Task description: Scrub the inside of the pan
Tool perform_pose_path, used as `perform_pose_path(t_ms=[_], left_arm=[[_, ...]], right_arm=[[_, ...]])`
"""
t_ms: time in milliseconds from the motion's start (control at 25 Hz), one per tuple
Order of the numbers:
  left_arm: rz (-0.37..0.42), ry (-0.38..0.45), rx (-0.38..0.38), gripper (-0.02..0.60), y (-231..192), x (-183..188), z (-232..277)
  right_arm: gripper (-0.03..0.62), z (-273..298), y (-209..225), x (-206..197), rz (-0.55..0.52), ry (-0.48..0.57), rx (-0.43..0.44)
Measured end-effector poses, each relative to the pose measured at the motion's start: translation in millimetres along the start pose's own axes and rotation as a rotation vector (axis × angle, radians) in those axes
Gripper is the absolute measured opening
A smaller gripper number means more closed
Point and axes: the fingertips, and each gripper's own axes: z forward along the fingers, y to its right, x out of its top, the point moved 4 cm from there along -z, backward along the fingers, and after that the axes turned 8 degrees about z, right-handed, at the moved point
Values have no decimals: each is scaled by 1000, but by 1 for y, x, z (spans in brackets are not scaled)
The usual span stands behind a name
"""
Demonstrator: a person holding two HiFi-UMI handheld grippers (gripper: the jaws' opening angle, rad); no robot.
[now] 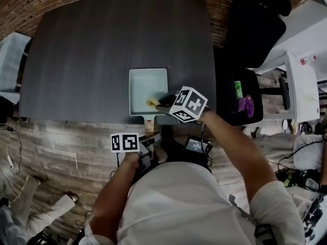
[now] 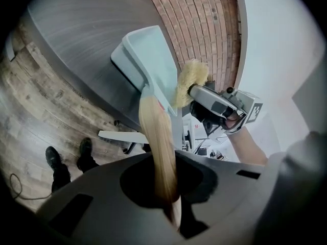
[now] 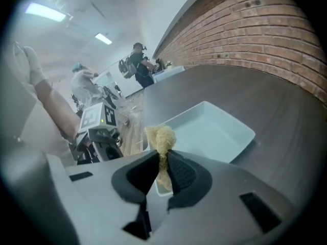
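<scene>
Head view top-down, gripper views close-in, w/ pan (image 1: 145,86)

The person wears a white short-sleeved shirt (image 1: 184,203). The left gripper (image 2: 172,208) and right gripper (image 3: 162,172) share a smooth pale grey shell with rectangular slots, and dark textured pads line the jaws. Behind each gripper's jaws sits a white cube (image 1: 189,104) printed with black square markers.
</scene>
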Motion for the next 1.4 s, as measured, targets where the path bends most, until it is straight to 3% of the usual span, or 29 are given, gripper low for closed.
perform_pose_path(t_ms=[240,440,560,720,920,1400], left_arm=[[-6,-7,-15,37,1,0,1],[-8,-18,-10,37,1,0,1],[-8,-25,-3,37,1,-1,1],[-11,-39,-1,37,2,-1,2],[1,-74,0,35,1,-3,5],[103,-227,39,25,2,-7,8]], right_arm=[[54,-32,34,5,132,183,-120],[55,-48,80,7,219,255,-291],[55,-51,108,4,323,283,-353],[55,-49,137,2,477,317,-362],[55,-39,157,0,567,301,-368],[54,-27,149,2,596,298,-255]])
